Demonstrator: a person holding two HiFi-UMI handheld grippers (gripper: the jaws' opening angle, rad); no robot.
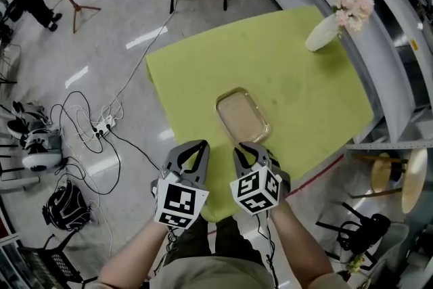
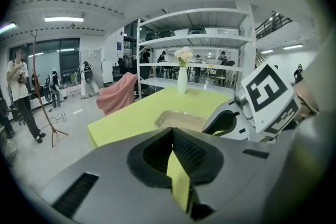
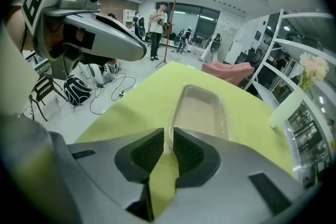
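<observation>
Pinching one tray (image 1: 242, 115) — right gripper (image 1: 252, 147); left gripper (image 1: 196, 145) closed, empty.

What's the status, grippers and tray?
Left gripper shut, empty. Right gripper shut on near rim of clear tray. Vase at far corner, out of the way.

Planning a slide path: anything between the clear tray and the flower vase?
Nothing. Only bare yellow-green tablecloth lies between the clear tray and the vase, as the head view and the right gripper view both show.
</observation>
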